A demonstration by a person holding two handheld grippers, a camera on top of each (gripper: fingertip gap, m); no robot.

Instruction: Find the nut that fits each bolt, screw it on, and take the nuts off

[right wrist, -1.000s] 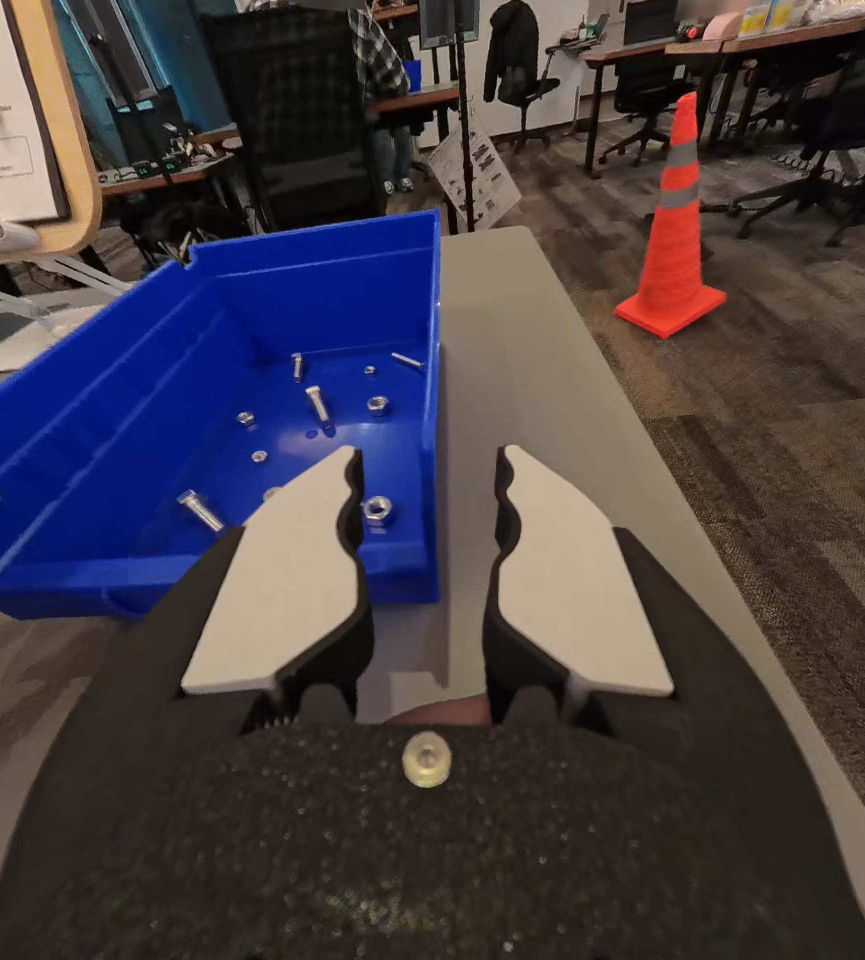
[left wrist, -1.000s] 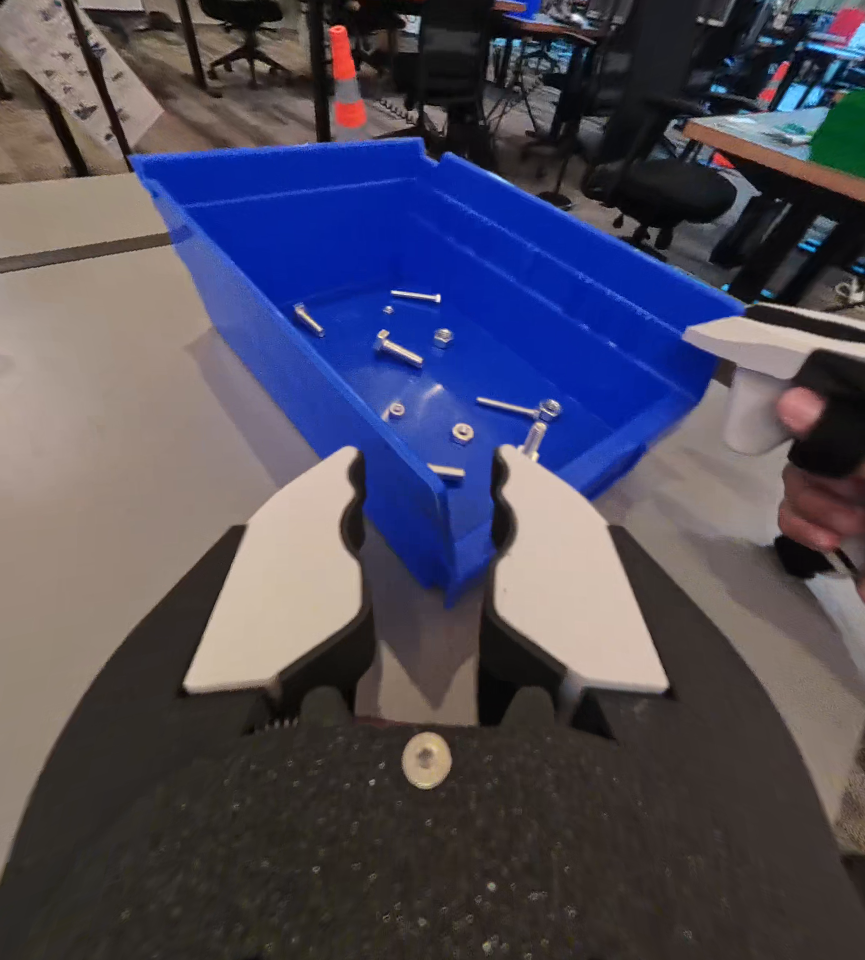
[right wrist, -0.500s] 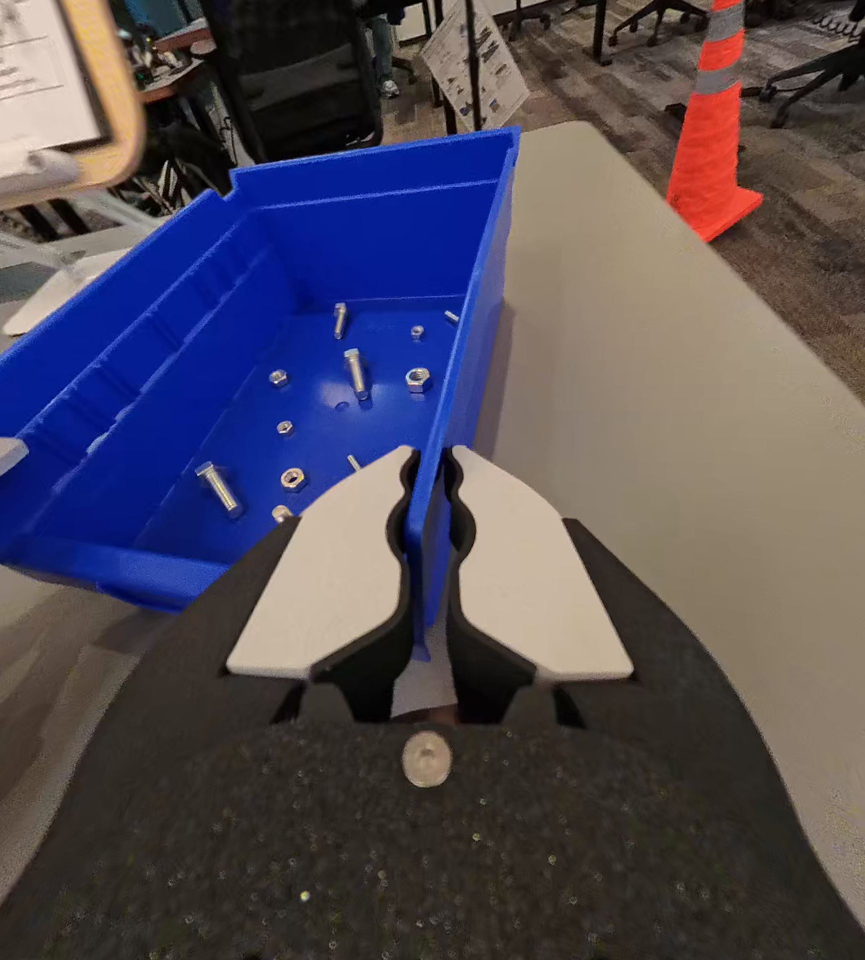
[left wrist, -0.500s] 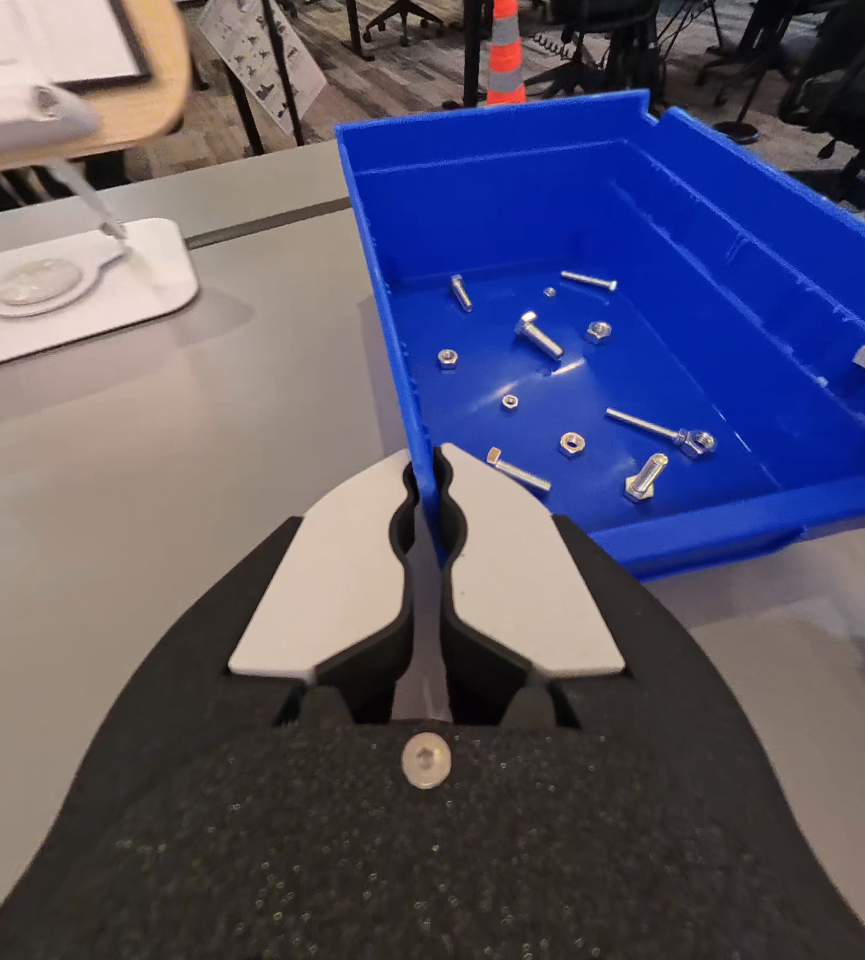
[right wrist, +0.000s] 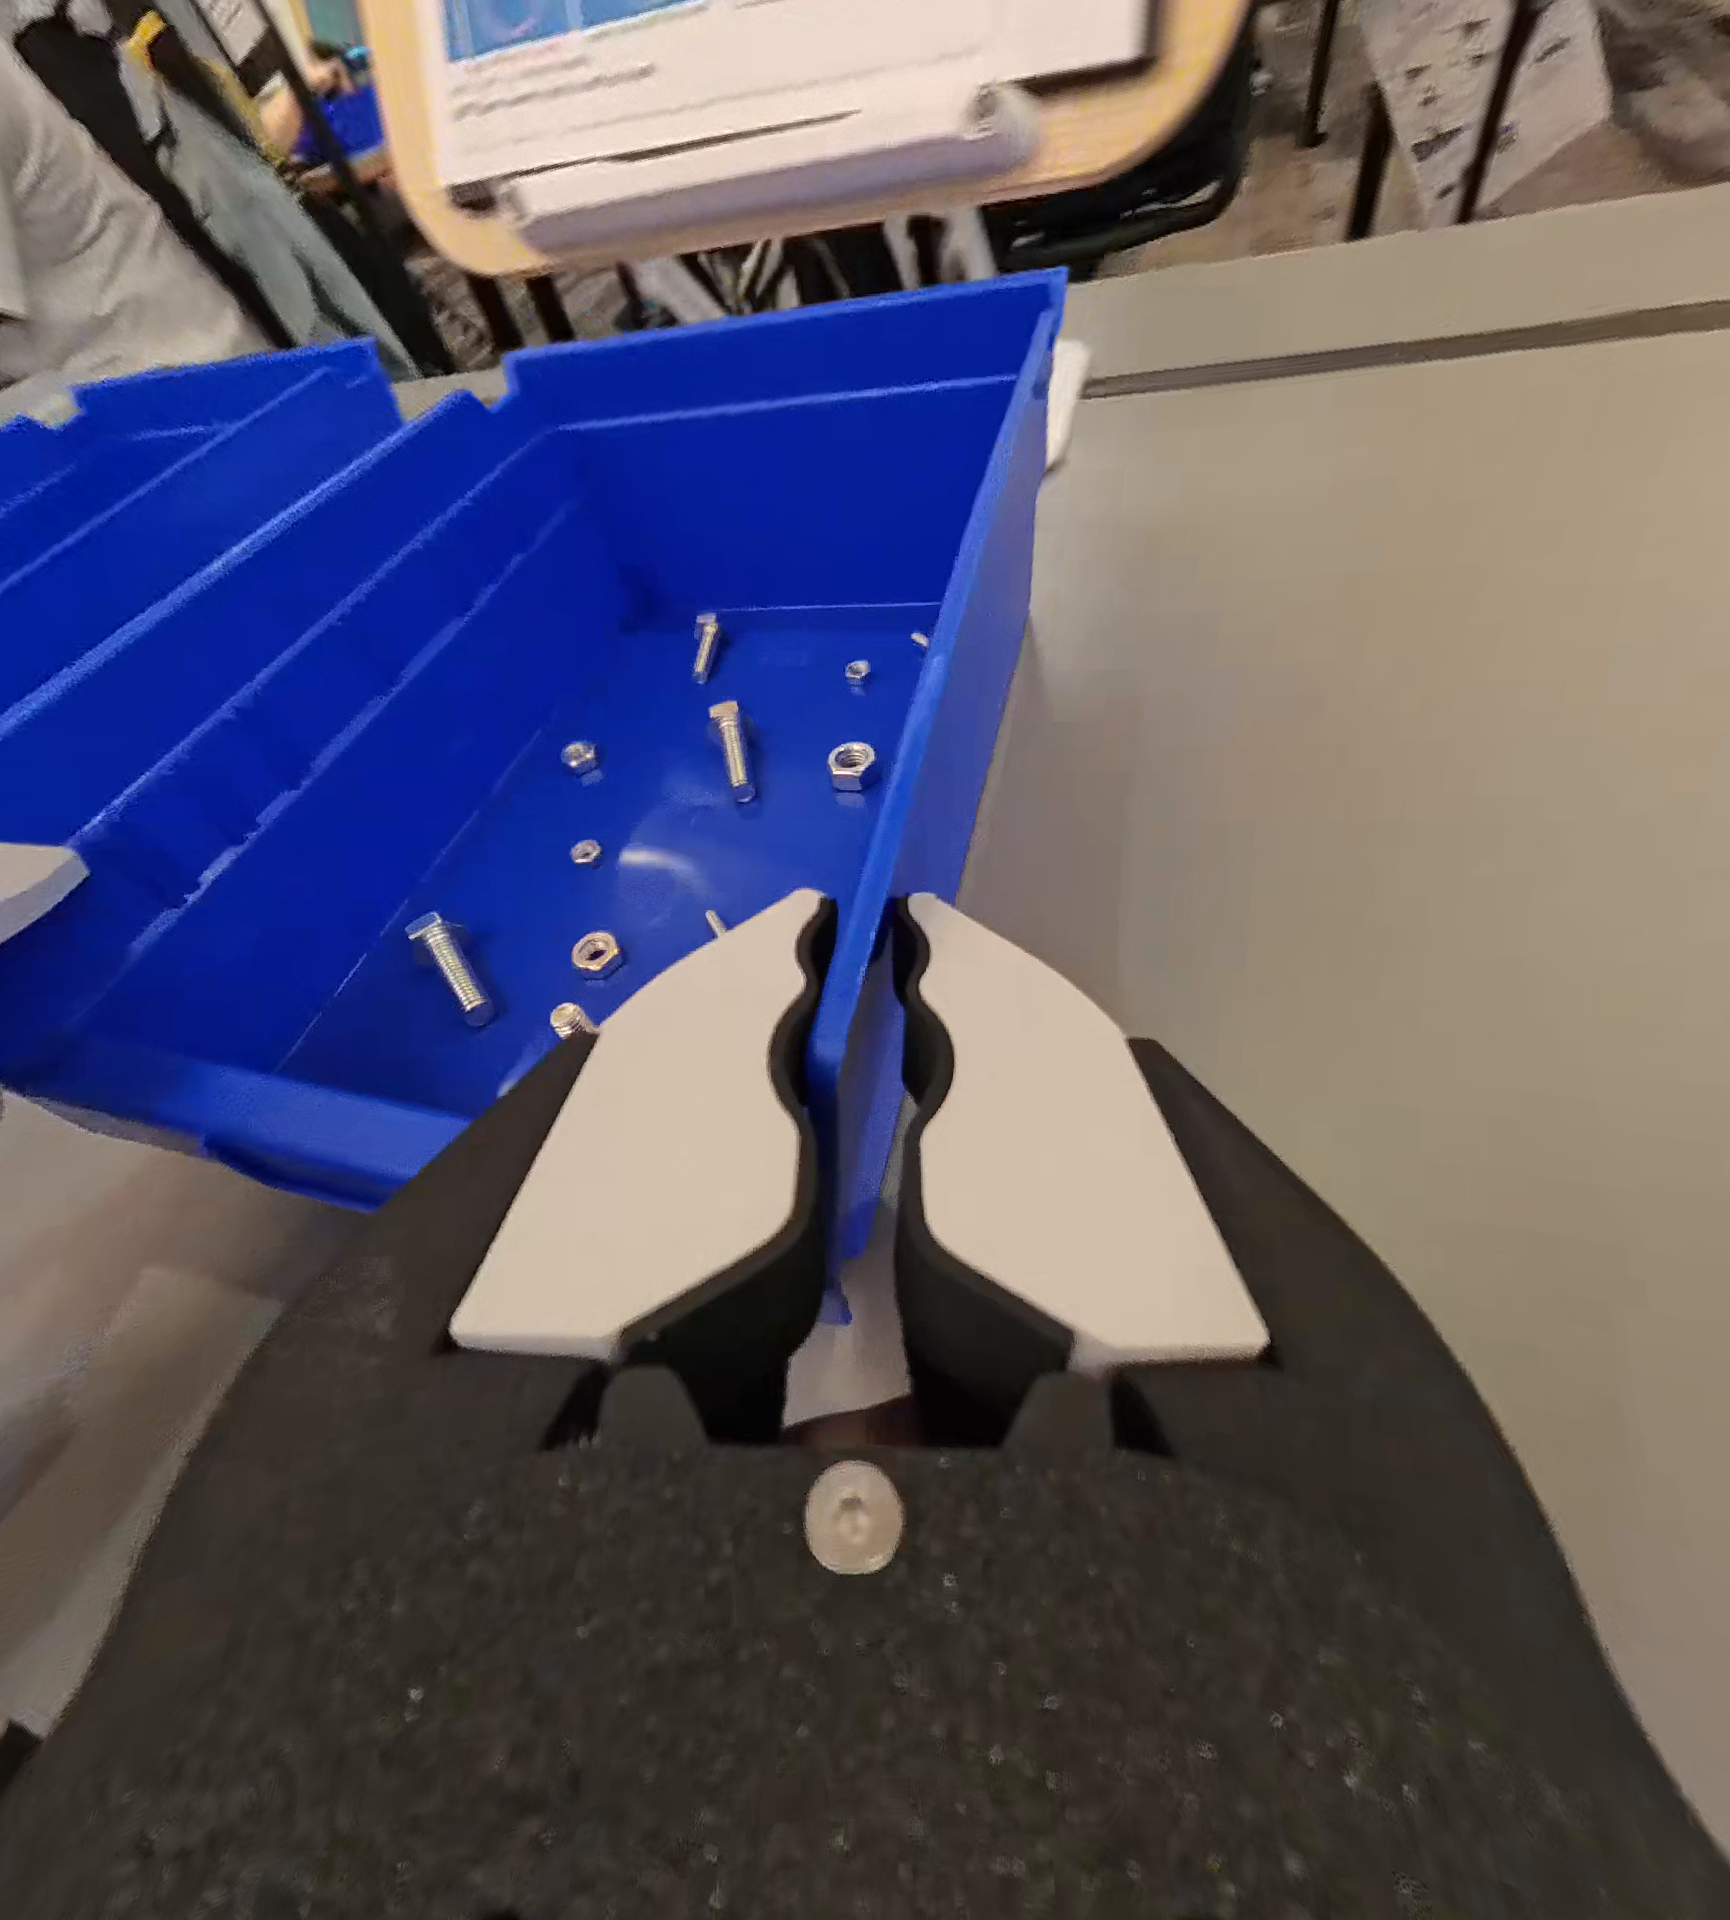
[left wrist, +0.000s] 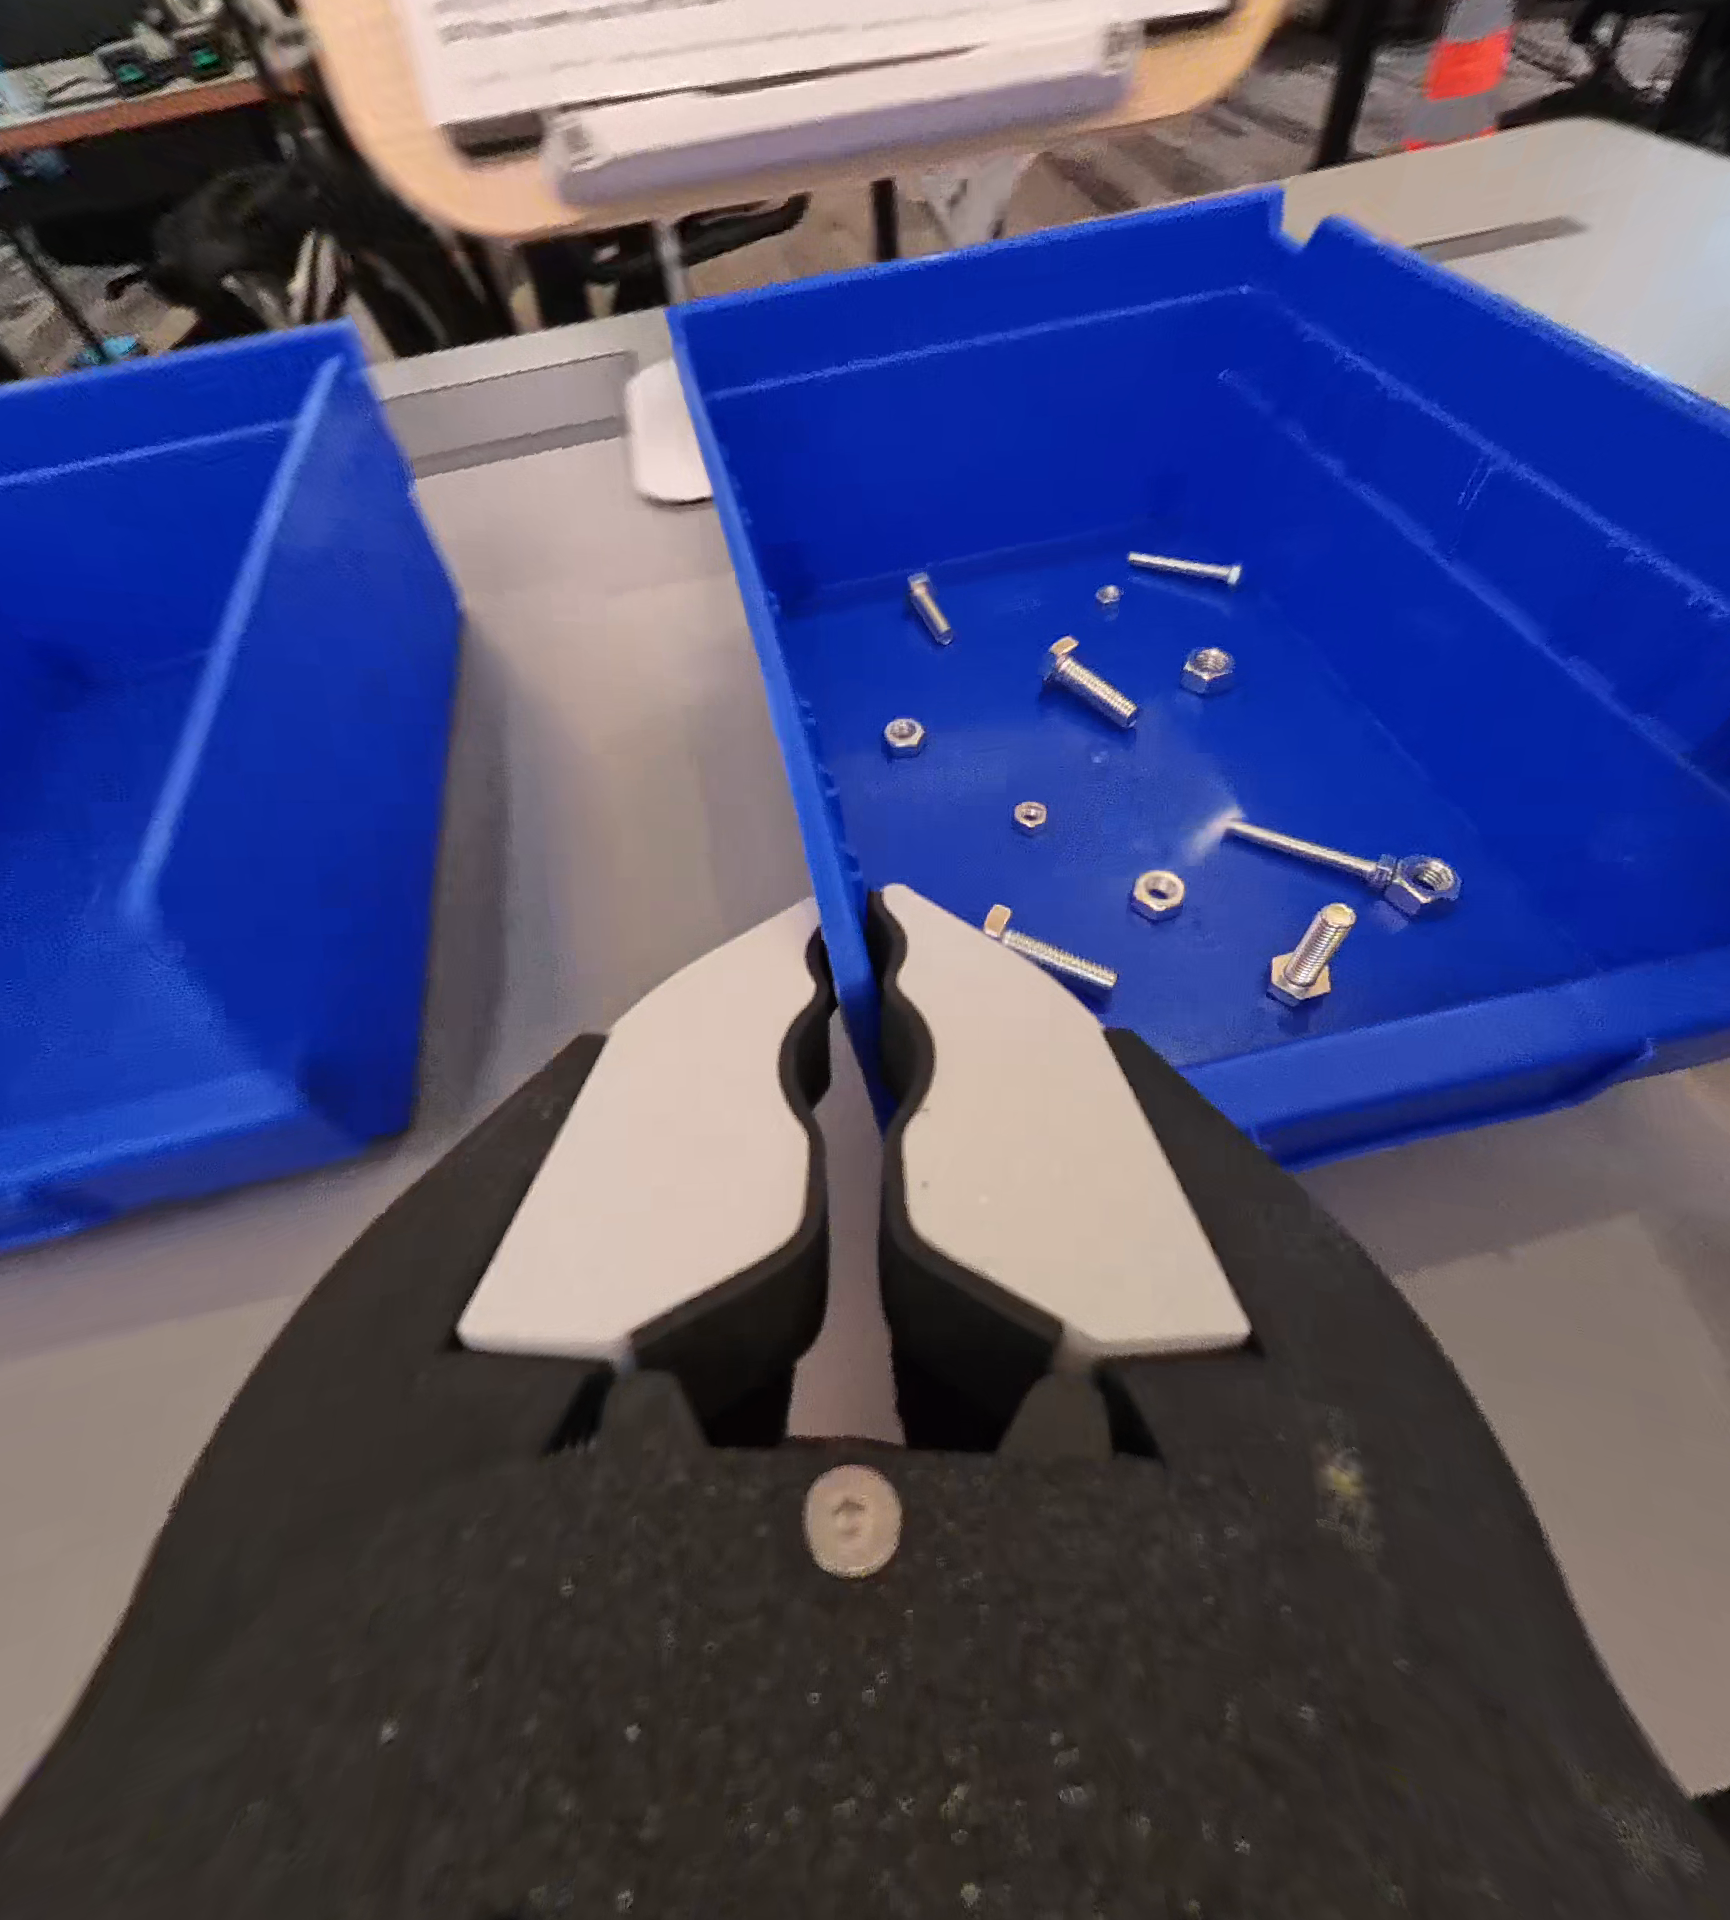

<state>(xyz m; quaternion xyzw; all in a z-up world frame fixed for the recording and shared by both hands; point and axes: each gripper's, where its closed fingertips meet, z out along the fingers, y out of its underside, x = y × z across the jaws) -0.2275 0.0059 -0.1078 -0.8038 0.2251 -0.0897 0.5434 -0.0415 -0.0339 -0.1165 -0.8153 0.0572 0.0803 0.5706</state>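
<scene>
A blue bin [left wrist: 1463, 436] holds several loose silver bolts and nuts, among them a thick bolt [left wrist: 1089, 681], a long thin bolt [left wrist: 1297, 847] with a nut [left wrist: 1424, 881] at its head, and a hex nut [left wrist: 1157, 894]. My left gripper [left wrist: 853, 914] is shut on the bin's left wall near the front corner. My right gripper [right wrist: 859, 920] is shut on the bin's right wall [right wrist: 986, 623]. The bin's floor with a thick bolt [right wrist: 450, 966] and a hex nut [right wrist: 853, 766] shows in the right wrist view. The front right corner looks raised off the table there.
A second blue bin [left wrist: 144, 727] stands on the grey table [left wrist: 580, 675] to the left. A wooden board with papers [left wrist: 788, 94] stands behind the bins. A person in a white shirt [right wrist: 30, 208] is at the back left. Bare table [right wrist: 1412, 727] lies right of the bin. There is about 20 cm between the tips of the two grippers.
Both grippers closed on the bin's side walls and have swung the bin round; the second bin and the wooden board have come into view.
</scene>
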